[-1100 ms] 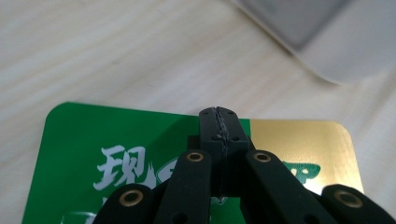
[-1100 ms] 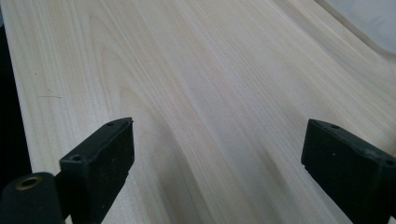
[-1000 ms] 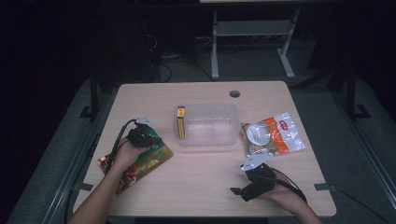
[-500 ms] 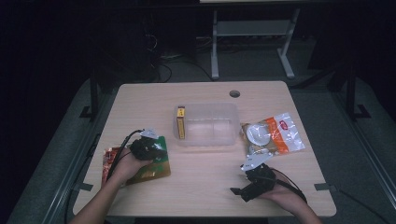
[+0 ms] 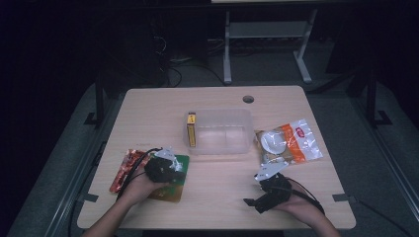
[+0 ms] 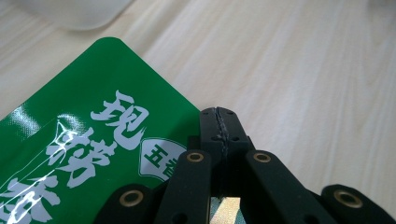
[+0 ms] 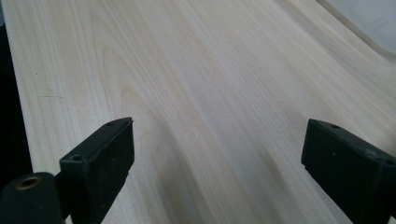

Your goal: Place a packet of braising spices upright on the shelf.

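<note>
left gripper: jaws pressed together, tips at the green packet's edge, can't tell if it's actually pinched | green packet: flat on the table near the front-left corner, overlapping a red packet | right gripper: jaws spread wide over bare wood by the front edge, nothing between them

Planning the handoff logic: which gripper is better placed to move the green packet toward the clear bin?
Left. The left gripper is shut right at the green packet edge, though whether it pinches it I cannot tell. The right gripper is open over bare table, apart from the packet. The clear bin sits ahead between them.
</note>
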Available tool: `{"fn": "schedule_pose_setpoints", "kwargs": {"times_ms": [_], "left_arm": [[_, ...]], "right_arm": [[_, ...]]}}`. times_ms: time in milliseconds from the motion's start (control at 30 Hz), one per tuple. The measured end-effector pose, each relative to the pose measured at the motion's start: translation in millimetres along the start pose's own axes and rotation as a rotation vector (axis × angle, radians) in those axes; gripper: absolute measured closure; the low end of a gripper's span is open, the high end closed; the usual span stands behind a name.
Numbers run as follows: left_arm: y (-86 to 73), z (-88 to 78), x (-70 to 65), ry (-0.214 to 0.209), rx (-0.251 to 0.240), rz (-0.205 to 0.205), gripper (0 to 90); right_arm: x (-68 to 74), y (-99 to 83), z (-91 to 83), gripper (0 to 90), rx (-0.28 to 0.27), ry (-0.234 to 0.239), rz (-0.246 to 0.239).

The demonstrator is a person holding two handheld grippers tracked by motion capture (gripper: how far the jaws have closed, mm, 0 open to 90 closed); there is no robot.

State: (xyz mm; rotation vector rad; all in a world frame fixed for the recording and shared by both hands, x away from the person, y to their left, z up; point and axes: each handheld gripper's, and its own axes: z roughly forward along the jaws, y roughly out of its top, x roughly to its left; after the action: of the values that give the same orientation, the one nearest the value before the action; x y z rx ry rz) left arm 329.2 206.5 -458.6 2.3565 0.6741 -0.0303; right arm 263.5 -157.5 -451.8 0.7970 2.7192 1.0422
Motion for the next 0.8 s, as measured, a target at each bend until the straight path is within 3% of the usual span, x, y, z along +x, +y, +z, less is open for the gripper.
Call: {"fn": "schedule_pose_setpoints", "kwargs": {"times_ms": [467, 800], "left_arm": [[25.9, 31.2, -34.9, -0.06, 0.008, 0.118, 90.0], [59.2, 66.6, -61.4, -0.105, 0.002, 0.2, 90.0]], "right_arm": [[-3.1, -0.2, -3.8, 9.1, -0.005, -0.009, 0.002], [-5.2, -1.3, -6.7, 9.2, -0.006, -0.015, 0.0]]}}
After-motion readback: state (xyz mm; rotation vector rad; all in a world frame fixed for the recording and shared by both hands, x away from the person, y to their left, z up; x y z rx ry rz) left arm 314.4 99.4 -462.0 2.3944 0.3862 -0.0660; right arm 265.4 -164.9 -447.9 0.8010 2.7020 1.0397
